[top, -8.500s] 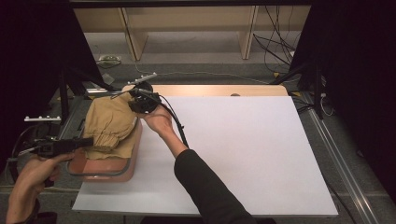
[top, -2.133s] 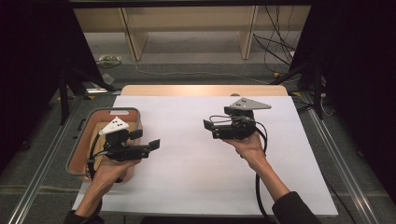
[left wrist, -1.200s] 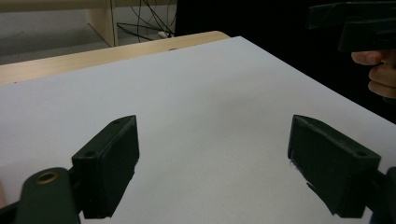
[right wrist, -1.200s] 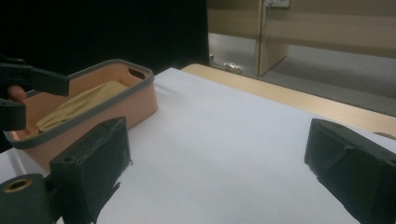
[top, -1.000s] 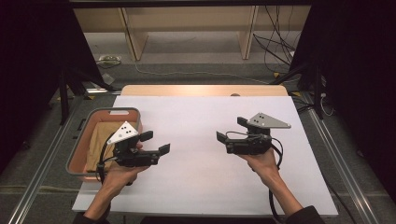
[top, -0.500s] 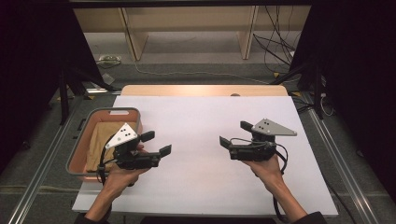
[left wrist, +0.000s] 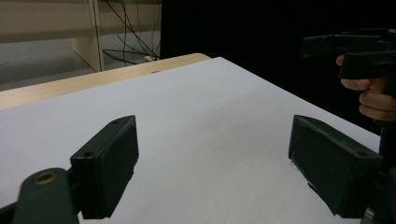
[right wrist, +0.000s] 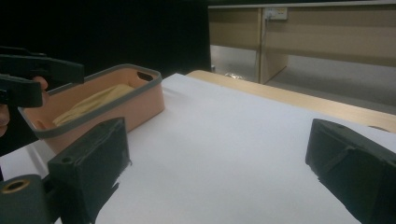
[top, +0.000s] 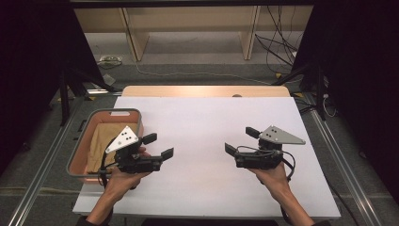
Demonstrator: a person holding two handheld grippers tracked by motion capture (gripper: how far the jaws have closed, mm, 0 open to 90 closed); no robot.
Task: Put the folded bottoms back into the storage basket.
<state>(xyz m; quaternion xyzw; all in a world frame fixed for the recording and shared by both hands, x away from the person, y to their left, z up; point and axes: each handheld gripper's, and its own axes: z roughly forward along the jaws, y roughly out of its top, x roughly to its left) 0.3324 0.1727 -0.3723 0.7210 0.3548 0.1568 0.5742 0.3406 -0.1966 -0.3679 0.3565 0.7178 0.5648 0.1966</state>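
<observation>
Lying folded in the pink bin point(top: 80, 155), tan cloth point(top: 101, 146); both hand-held grippers released, empty.

Open left gripper point(left wrist: 212, 172) over white sheet point(left wrist: 201, 121)

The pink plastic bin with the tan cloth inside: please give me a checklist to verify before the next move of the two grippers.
1. Tan folded cloth lies fully inside the pink plastic bin with grey rim: ok.
2. Left gripper open, nothing between its jaws: ok.
3. Right gripper open, nothing between its jaws: ok.
4. Both grippers apart from each other over the white table sheet: ok.
5. Bin stands whole on the sheet: not ok, its left side overhangs the sheet's edge.
6. Cloth folded neatly: cannot tell, the left gripper covers part of it.
</observation>
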